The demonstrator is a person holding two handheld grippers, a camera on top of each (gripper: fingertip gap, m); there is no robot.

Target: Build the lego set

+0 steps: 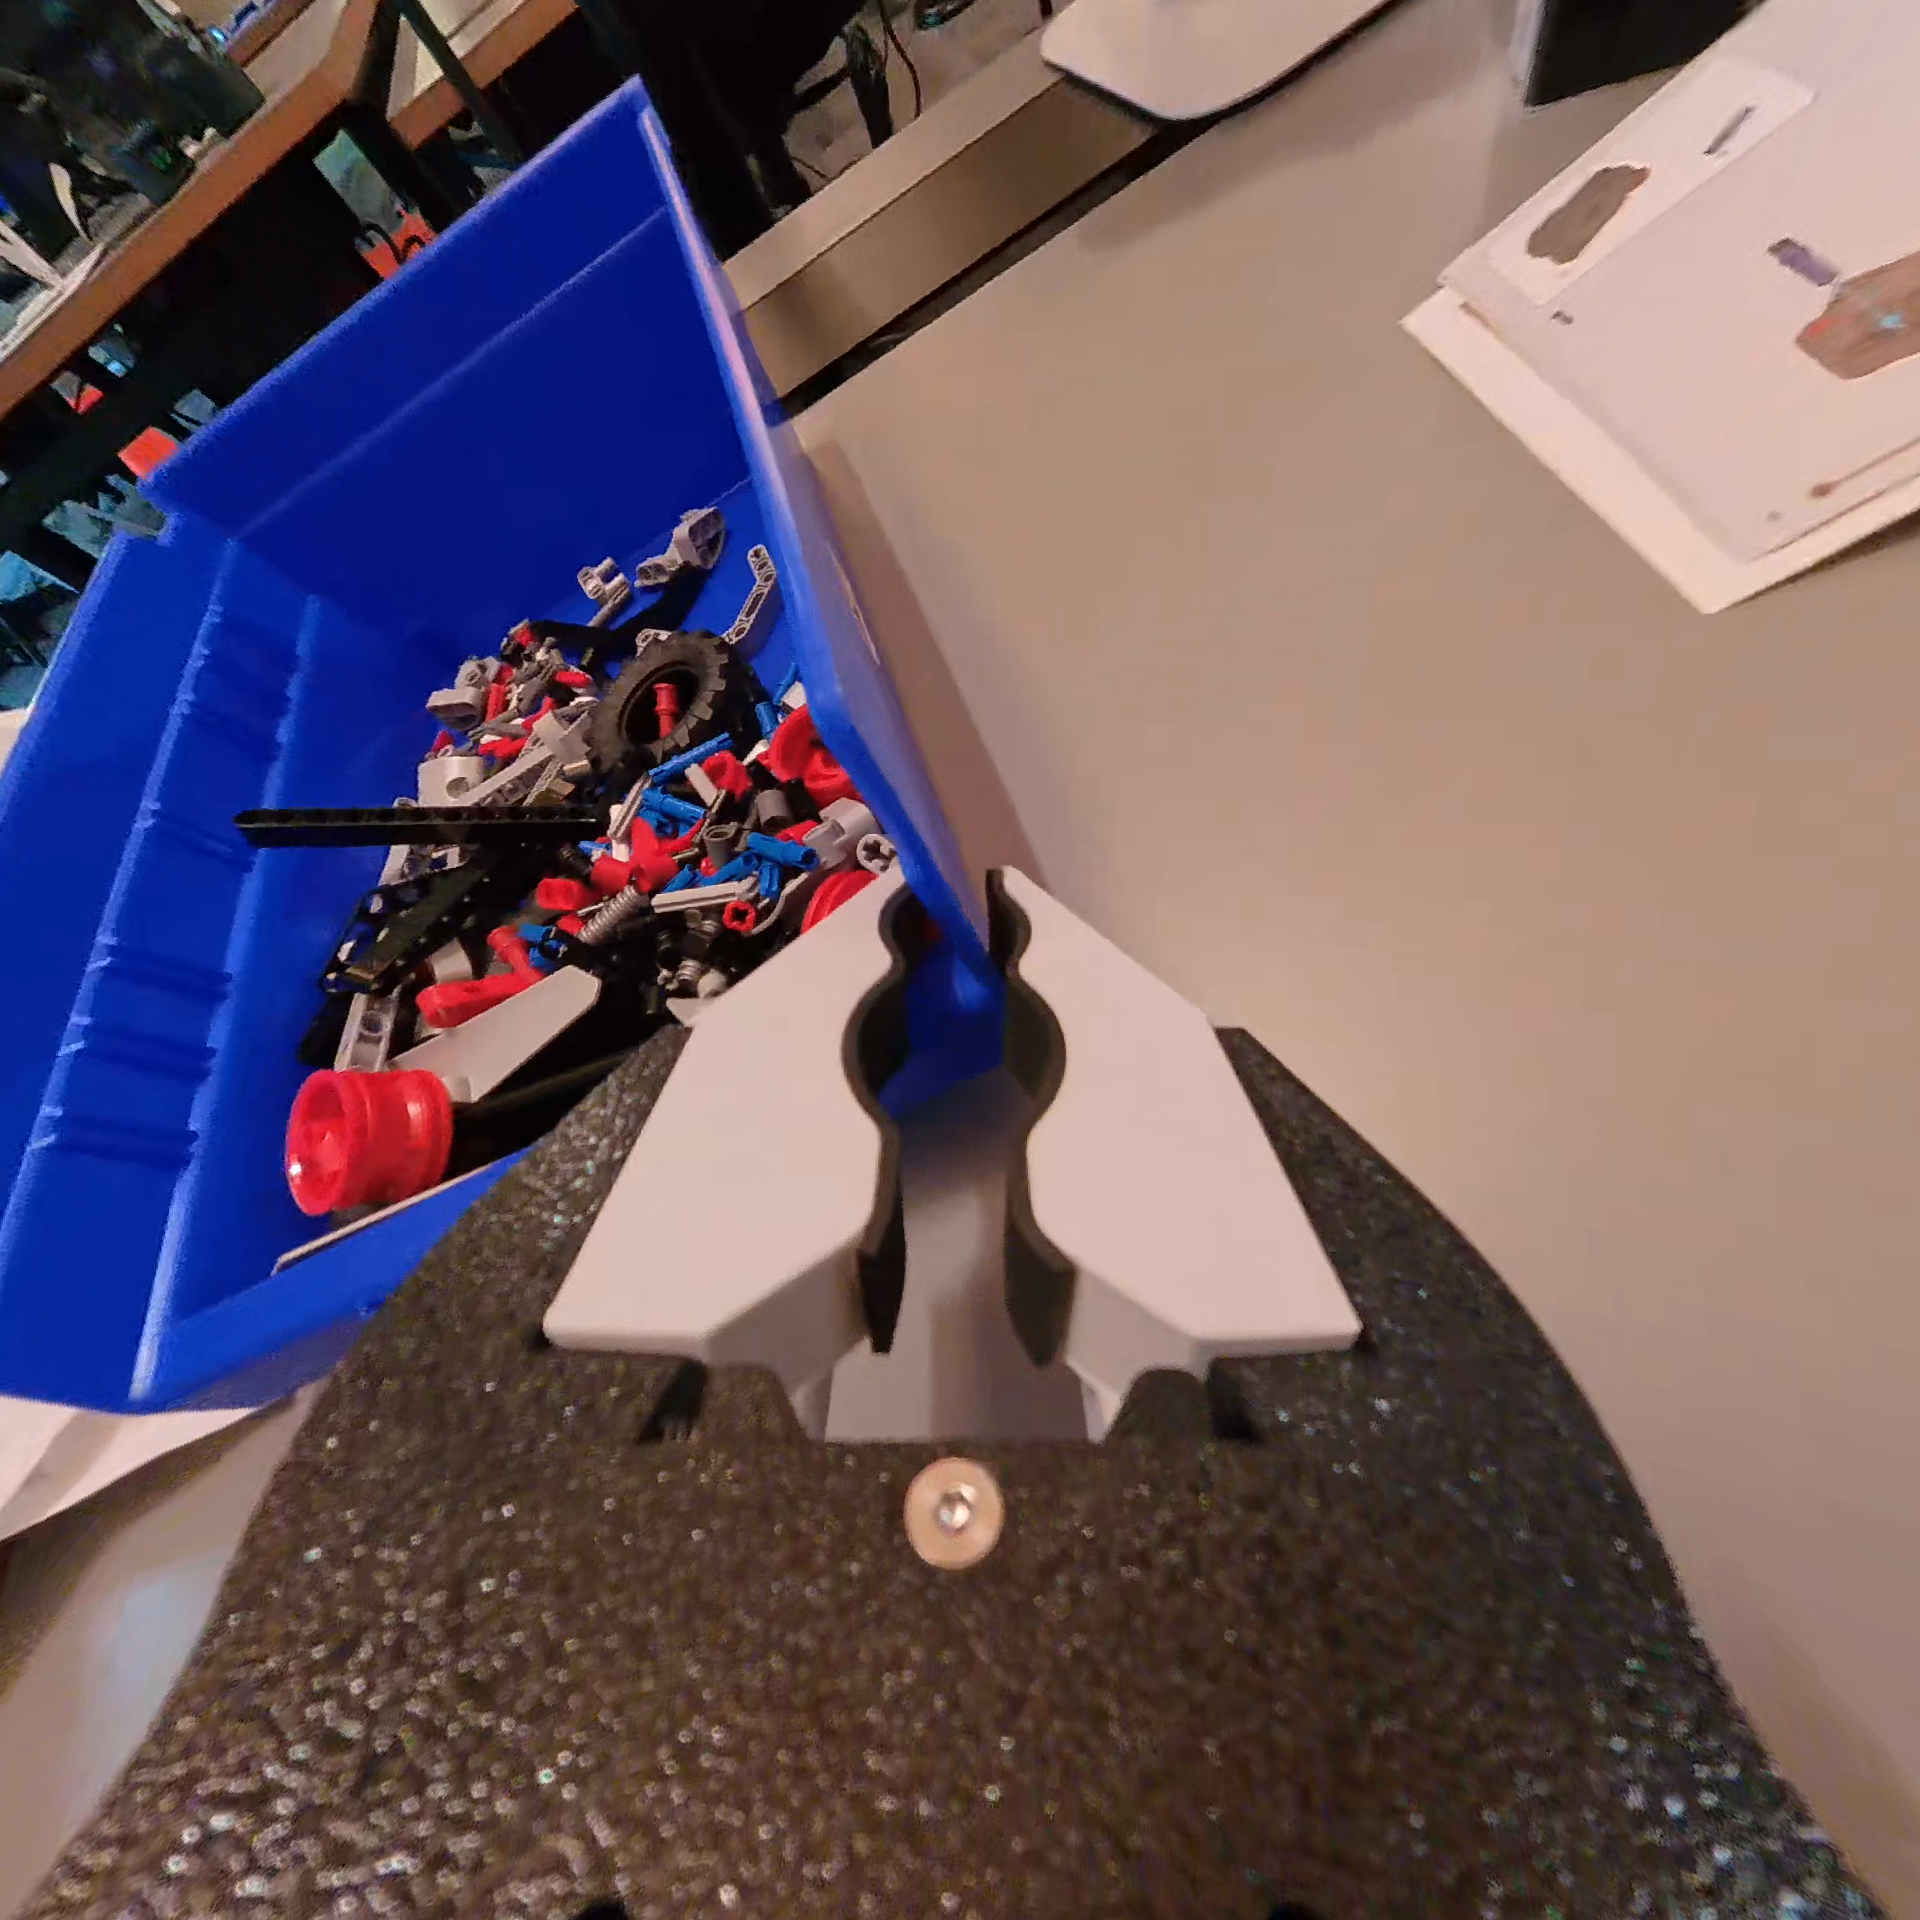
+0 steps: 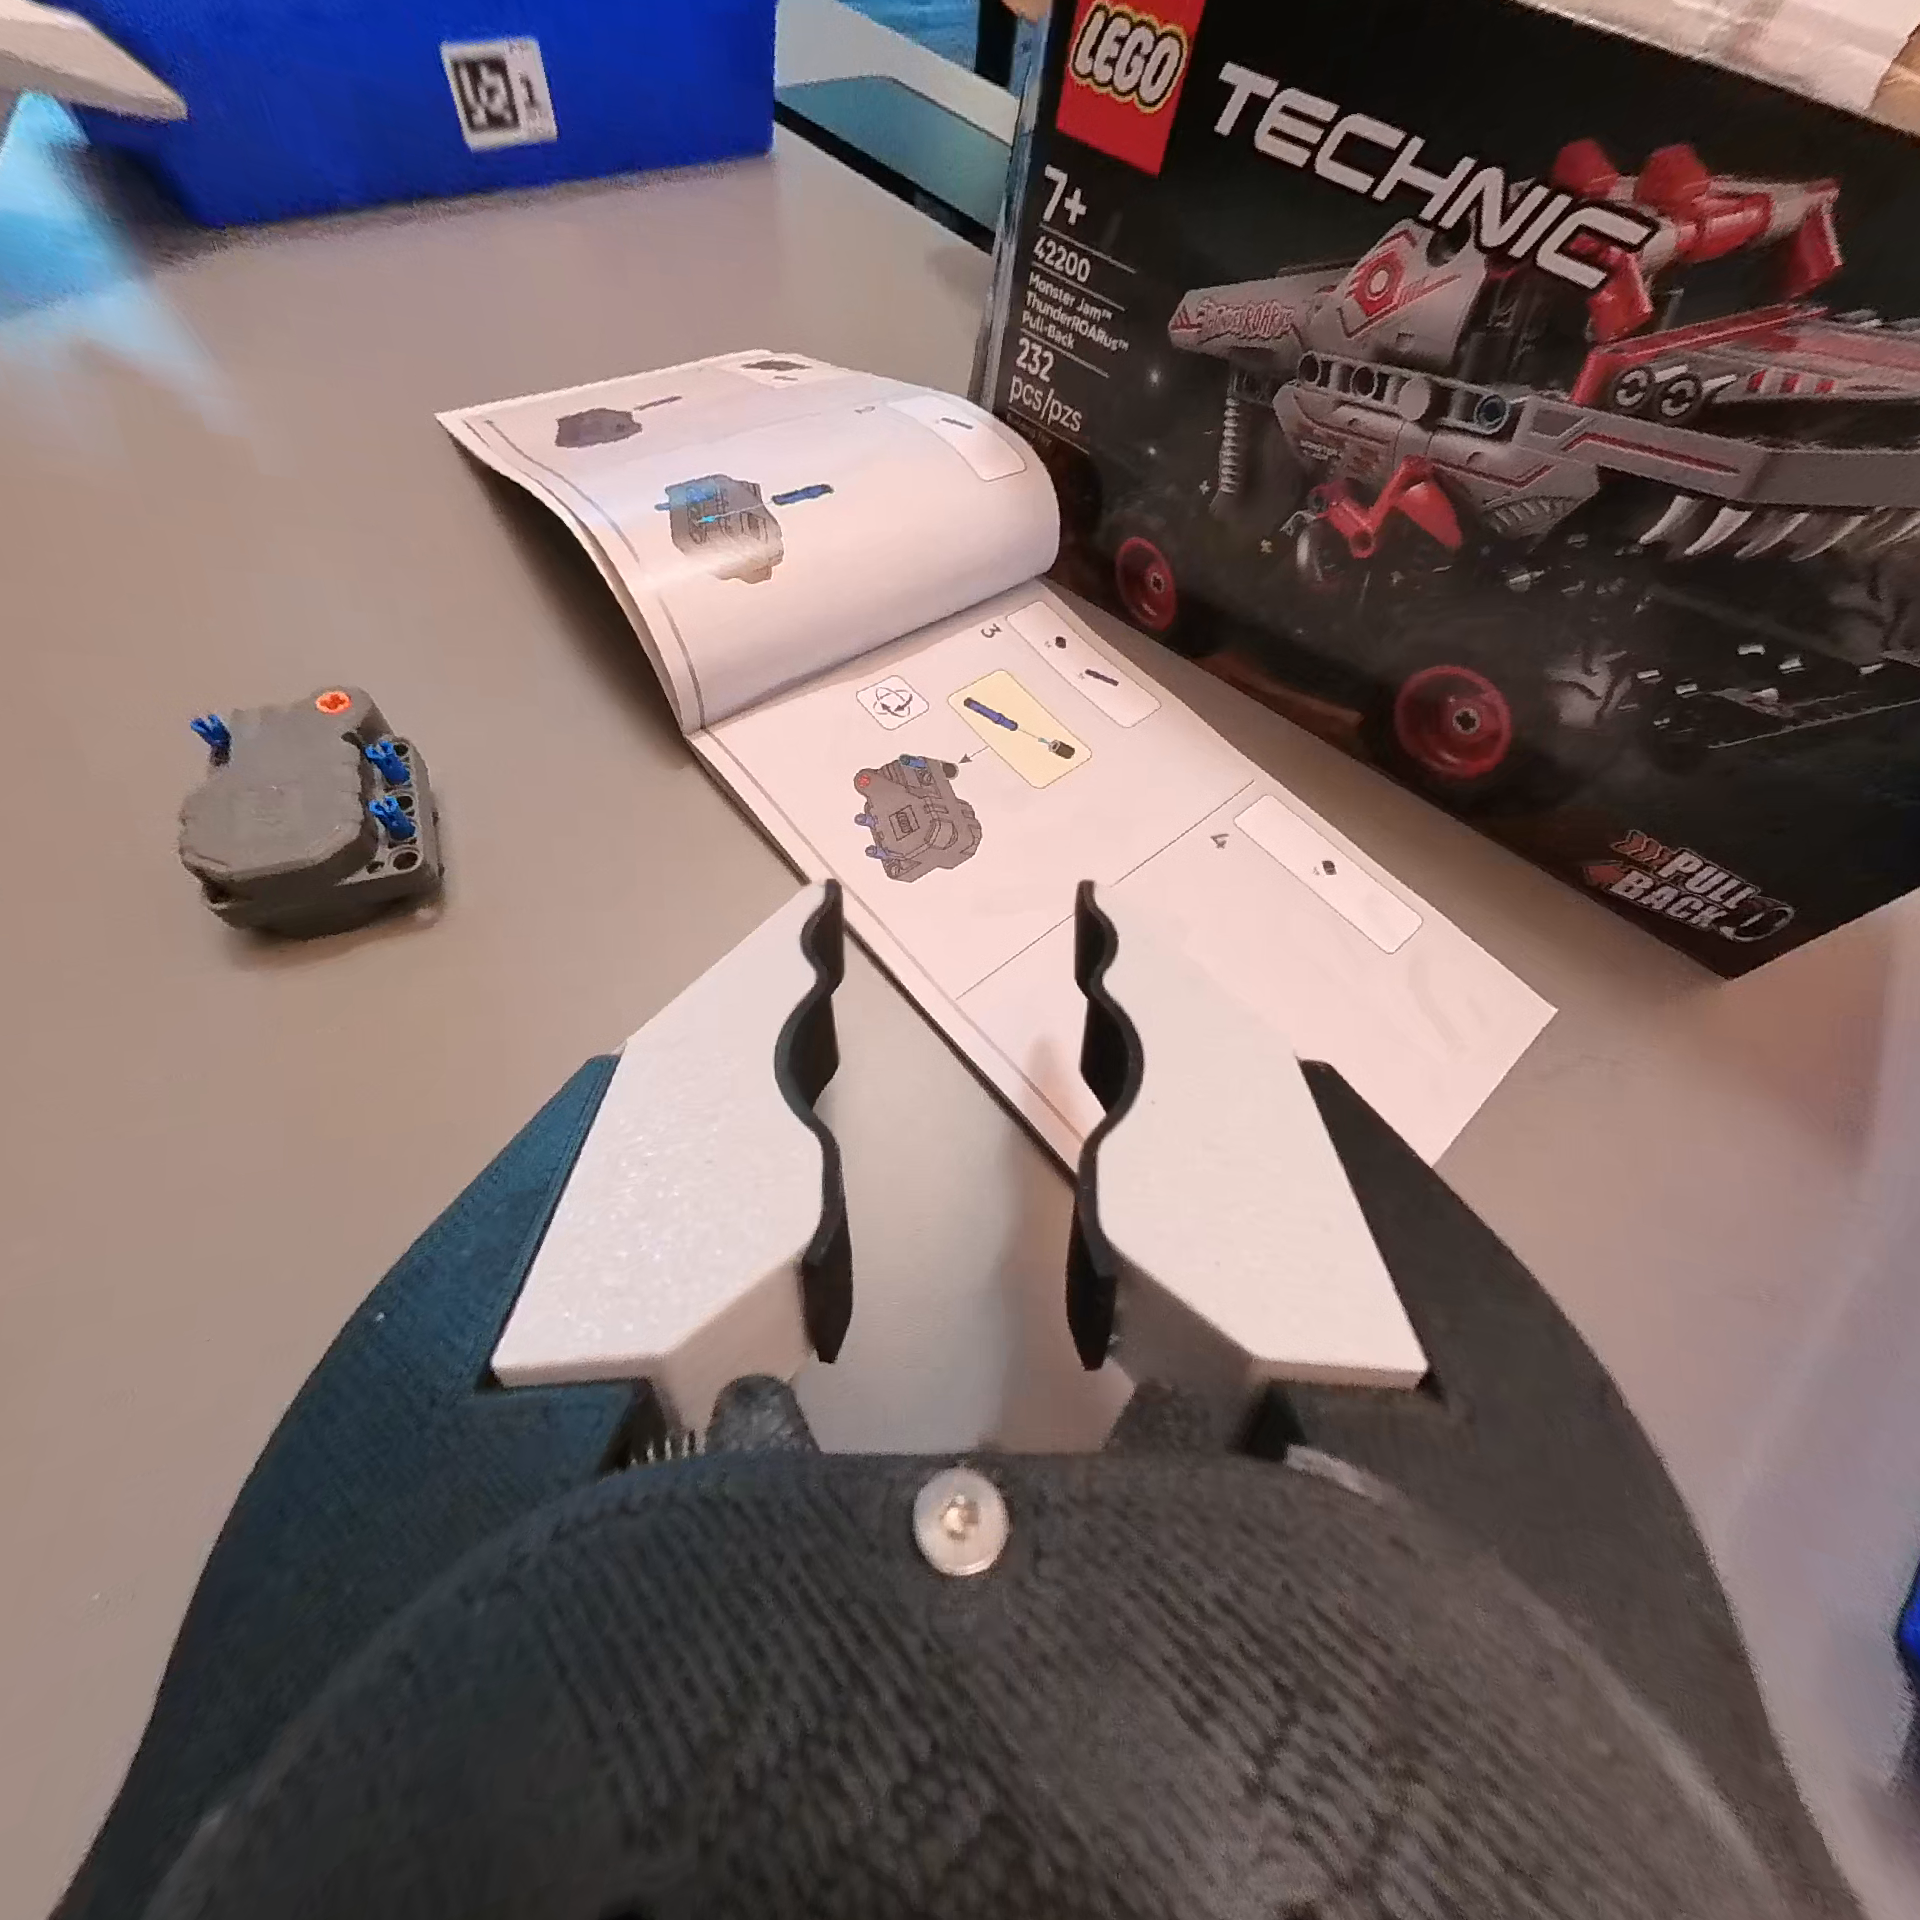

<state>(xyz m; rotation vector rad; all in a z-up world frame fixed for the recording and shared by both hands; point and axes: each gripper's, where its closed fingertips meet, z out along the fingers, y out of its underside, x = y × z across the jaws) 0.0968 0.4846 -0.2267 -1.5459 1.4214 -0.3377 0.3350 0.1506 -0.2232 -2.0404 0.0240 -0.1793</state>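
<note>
Your left gripper [image 1: 951, 914] hangs at the near right corner of the blue bin [image 1: 436, 499], one finger on each side of the bin's right wall. The wall sits in the gap between the pads, but you cannot tell whether the pads press on it, since the corner hides the contact. The bin tilts in this view, and its near edge is cut off behind the gripper's black body.

Inside the bin lies a heap of loose lego pieces [image 1: 623, 852]: a black tyre [image 1: 670, 701], a red wheel hub [image 1: 364, 1138] nearest the gripper, a long black beam [image 1: 416, 826], and many small red, blue and grey parts too tangled to tell apart. Right of the bin, well apart from it, some white sheets [image 1: 1704, 343] lie on the grey table [image 1: 1351, 831], their printing blurred.

Your right gripper [image 2: 956, 904] hovers with its fingers apart and nothing between them, over the lower page of the open instruction booklet [image 2: 935, 727]. The booklet's left page curls upward, hiding part of the spread. The set's box [image 2: 1455, 468] stands just behind the booklet, cut off at the top and right edges. Left of the booklet, the partly built grey block [image 2: 301, 821] with blue pins sits alone on the table. Beyond it, the bin shows only as a blue wall bearing a square marker tag [image 2: 499, 94]. A blurred pale shape at the far left edge cannot be made out.
</note>
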